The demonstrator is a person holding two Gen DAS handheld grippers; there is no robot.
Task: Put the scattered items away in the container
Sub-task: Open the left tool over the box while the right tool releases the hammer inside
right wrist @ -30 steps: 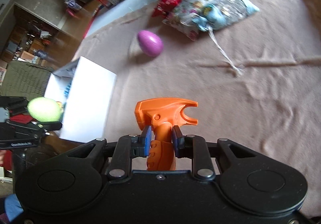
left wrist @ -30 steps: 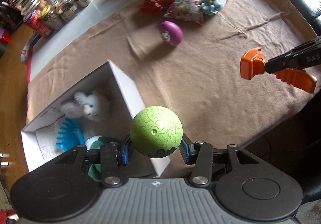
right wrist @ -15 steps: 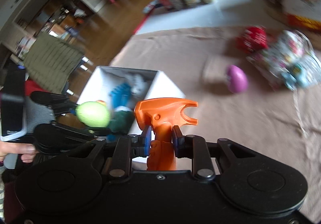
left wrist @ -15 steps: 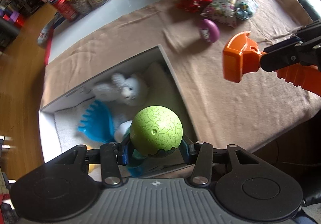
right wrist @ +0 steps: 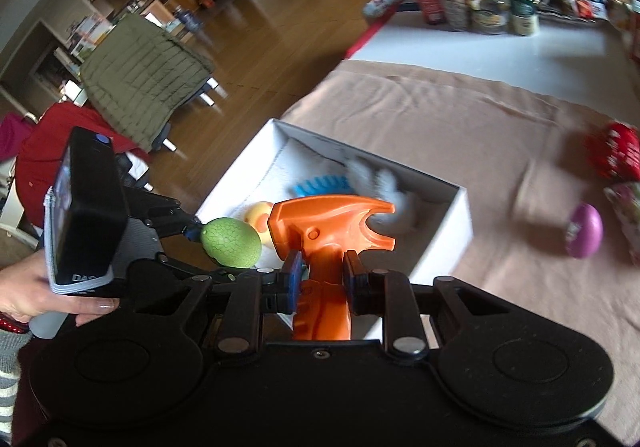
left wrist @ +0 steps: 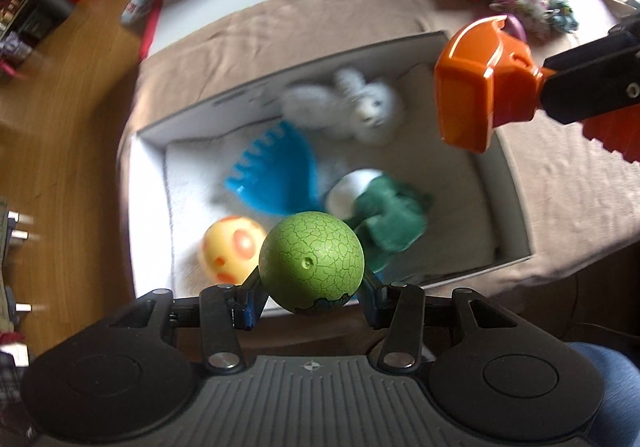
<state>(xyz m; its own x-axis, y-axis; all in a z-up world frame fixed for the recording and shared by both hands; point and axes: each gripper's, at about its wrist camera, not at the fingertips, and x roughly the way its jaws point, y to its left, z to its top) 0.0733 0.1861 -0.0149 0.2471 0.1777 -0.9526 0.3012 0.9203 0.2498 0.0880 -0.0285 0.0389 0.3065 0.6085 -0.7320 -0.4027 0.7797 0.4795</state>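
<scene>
Tablecloth [left wrist: 560, 215] — grippers hold egg [left wrist: 311, 262], hammer [right wrist: 320, 243].

Soft daylight, motion blur across both views, strong fisheye bending at the edges.

Bright toy colours over a white box on my two wrist cameras.

I see a lime-green egg [left wrist: 311, 262] veined with darker crackle lines, a solid orange toy hammer [right wrist: 326, 235], a white box [left wrist: 516, 203] holding a fluffy white bunny [left wrist: 360, 107], a sky-blue rake [left wrist: 272, 177], a yellow ball with orange spots [left wrist: 230, 249] and a dark green plush [left wrist: 390, 221]. A tan cloth [right wrist: 460, 127] carries a purple egg [right wrist: 583, 231].
</scene>
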